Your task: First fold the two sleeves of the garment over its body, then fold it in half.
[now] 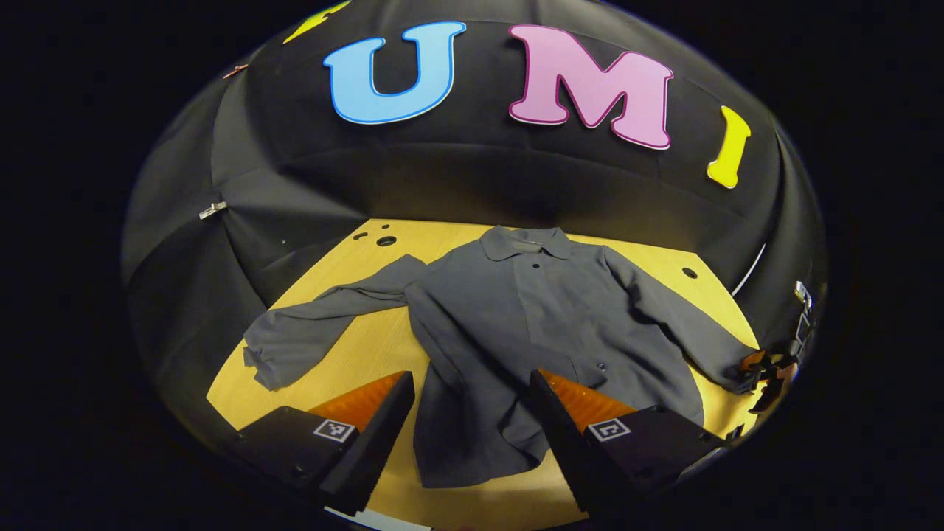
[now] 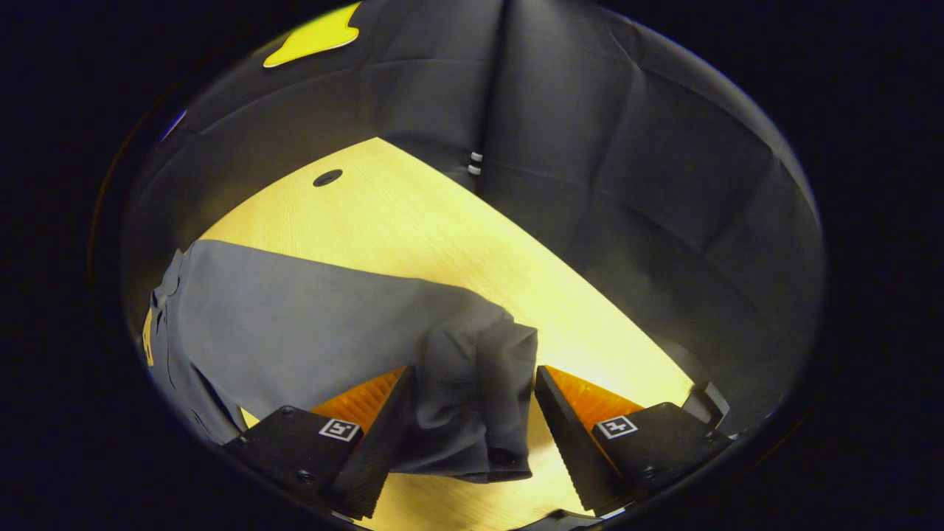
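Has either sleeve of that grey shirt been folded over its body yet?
No: in the left gripper view both sleeves of the grey shirt lie stretched out sideways on the wooden table.

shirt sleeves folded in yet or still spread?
Still spread. In the left gripper view both sleeves of the shirt lie out to the sides on the table, none over the body.

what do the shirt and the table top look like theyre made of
Shirt: looks like a woven cloth, grey and matte, perhaps cotton or a blend; it creases softly and its cuff bunches in folds between the open right tongs. The exact fibre cannot be told.

Table top: pale wood or a wood-look laminate, smooth with a slight sheen; faint grain lines run along it.
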A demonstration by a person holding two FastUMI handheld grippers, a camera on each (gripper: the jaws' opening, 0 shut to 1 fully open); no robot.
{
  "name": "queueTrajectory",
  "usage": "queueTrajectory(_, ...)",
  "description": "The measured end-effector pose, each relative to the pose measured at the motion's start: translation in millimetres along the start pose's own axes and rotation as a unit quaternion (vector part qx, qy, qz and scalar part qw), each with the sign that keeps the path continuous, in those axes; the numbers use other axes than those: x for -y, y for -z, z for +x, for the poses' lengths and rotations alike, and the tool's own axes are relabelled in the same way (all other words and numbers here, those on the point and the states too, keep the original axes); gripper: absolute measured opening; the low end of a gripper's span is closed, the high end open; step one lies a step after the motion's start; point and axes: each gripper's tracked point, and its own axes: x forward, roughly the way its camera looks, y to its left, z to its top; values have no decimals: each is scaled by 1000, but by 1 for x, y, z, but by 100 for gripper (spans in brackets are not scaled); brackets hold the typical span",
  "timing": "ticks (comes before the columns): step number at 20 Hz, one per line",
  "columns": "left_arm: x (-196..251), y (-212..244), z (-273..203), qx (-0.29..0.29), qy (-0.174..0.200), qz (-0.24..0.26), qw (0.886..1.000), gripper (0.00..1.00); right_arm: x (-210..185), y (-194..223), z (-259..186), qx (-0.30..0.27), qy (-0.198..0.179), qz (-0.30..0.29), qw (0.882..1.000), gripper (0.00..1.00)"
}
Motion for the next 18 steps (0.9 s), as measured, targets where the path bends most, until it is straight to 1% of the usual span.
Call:
queueTrajectory(3,-5,-2,-2,-1,-8,-5,1000,99,-4,2,0,-8,1,6,1000,97)
queueTrajectory(4,-7,-2,-2,-1,-9,-8,1000,99,-6,1,0,-6,-2,2,1000,93)
queueTrajectory(9,-19,-2,-9,-6,-19,-16,1000,99,-21,3,-2,-11,-17,-6,1000,10)
queueTrajectory(10,-22,-1,-10,-7,-19,-19,1000,99,-23,4,-4,-13,-25,-13,1000,14)
queueTrajectory(11,-26,-1,-11,-8,-19,-21,1000,99,-26,3,-3,-6,-26,-24,999,10)
queueTrajectory(13,-34,3,-12,-11,-20,-25,999,99,-25,4,-3,-1,-25,-38,999,10)
queueTrajectory(15,-43,6,-13,-20,-20,-30,999,99,-33,4,-10,-7,-32,-32,999,10)
queueTrajectory(16,-47,8,-13,-22,-17,-29,999,99,-36,-6,-19,11,-32,-46,998,10)
queueTrajectory(18,-56,12,-13,-26,-15,-17,999,99,-49,-25,-43,54,-42,-101,992,9)
